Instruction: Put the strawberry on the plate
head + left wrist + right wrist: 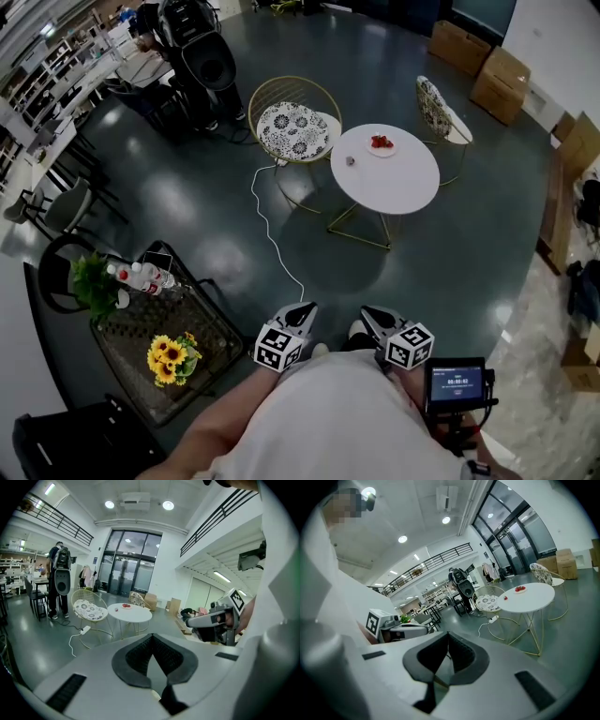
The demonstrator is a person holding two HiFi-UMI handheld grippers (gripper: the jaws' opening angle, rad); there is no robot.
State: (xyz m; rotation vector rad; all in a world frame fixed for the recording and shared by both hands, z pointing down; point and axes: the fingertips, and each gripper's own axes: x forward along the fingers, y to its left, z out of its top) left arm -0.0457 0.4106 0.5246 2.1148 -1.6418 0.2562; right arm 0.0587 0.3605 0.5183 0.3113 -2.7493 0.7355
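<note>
left tongs [305, 308]: I am holding them pressed together, empty.
right tongs [368, 312]: likewise together, empty.
strawberry [350, 160]: lying loose on the table [398, 187], just left of the plate [384, 153].
bearing: well ahead, between my 2 tongs; axis unreadable.

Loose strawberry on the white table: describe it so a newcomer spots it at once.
Find the round white table on gold wire legs. Near its far edge sits a small plate of red fruit. The loose strawberry is the lone small item on bare tabletop left of that plate in the head view, not on it.
</note>
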